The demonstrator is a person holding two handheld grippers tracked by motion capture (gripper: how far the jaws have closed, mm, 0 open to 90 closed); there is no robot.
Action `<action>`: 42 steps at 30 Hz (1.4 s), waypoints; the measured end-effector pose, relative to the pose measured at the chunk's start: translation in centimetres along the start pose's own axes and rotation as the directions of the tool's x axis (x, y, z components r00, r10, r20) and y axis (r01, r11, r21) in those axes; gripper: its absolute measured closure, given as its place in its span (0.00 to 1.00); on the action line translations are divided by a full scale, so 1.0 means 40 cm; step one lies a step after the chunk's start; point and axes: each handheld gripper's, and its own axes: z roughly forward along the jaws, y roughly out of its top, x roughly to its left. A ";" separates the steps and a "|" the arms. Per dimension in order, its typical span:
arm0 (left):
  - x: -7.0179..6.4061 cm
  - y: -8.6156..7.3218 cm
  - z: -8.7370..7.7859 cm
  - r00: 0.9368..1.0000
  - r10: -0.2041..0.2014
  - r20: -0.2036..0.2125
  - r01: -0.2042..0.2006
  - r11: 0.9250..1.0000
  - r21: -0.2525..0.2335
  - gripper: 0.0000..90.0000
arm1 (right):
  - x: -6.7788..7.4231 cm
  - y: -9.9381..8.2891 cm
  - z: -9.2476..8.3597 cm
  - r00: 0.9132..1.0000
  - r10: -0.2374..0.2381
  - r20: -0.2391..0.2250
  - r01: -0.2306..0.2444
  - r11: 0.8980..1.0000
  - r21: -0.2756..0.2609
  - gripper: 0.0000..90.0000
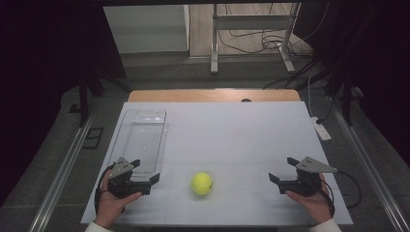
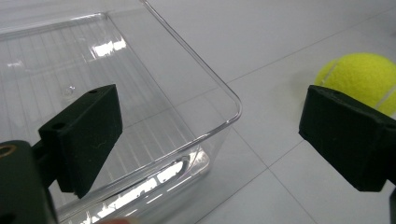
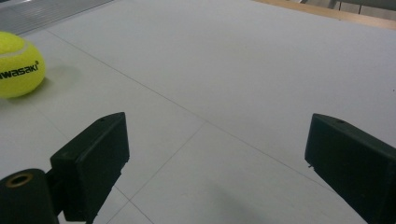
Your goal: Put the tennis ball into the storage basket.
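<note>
Lengthwise, clear tray point(image 1: 141, 140) runs away from person; ball point(image 1: 201, 183) beside it.

- High view: fixed above the near edge of the table point(image 1: 232, 130), facing forward and down; it takes in the whole top and the floor beyond, from some way off.
- Left gripper view: rides low on the left gripper point(image 1: 139, 175), close to the surface, looking along its jaws over the near corner of the tray point(image 2: 205, 93), with the ball point(image 2: 362, 77) at right.
- Right gripper view: rides on the right gripper point(image 1: 286, 172), low, facing across the bare sheet; the far wooden edge is probably the table's back.
- Shared: the ball point(image 3: 16, 63) appears in all three views.
</note>
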 end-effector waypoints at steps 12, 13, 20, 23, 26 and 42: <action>-0.003 0.000 0.000 1.000 0.010 0.002 -0.010 1.000 -0.001 0.08 | 0.001 -0.002 0.002 1.000 -0.003 -0.018 0.004 1.000 0.006 0.09; -0.004 0.000 0.000 1.000 0.011 0.003 -0.011 1.000 -0.001 0.08 | 0.000 -0.003 0.003 1.000 -0.002 -0.019 0.002 1.000 0.007 0.09; -0.010 0.008 0.000 1.000 -0.001 0.006 0.001 1.000 -0.007 0.08 | -0.003 -0.007 0.005 1.000 0.005 -0.030 -0.005 1.000 0.010 0.09; -0.014 0.014 0.002 1.000 0.001 0.010 -0.001 1.000 -0.005 0.08 | -0.008 -0.011 0.008 0.999 0.009 -0.035 -0.009 1.000 0.017 0.10; -0.016 0.015 0.002 1.000 0.000 0.006 0.000 1.000 -0.004 0.08 | -0.011 -0.013 0.007 0.999 0.015 -0.033 -0.015 1.000 0.017 0.10; -0.015 0.014 0.005 1.000 0.001 0.013 0.000 1.000 -0.009 0.08 | -0.008 -0.007 0.001 0.999 0.020 -0.034 -0.020 1.000 0.000 0.11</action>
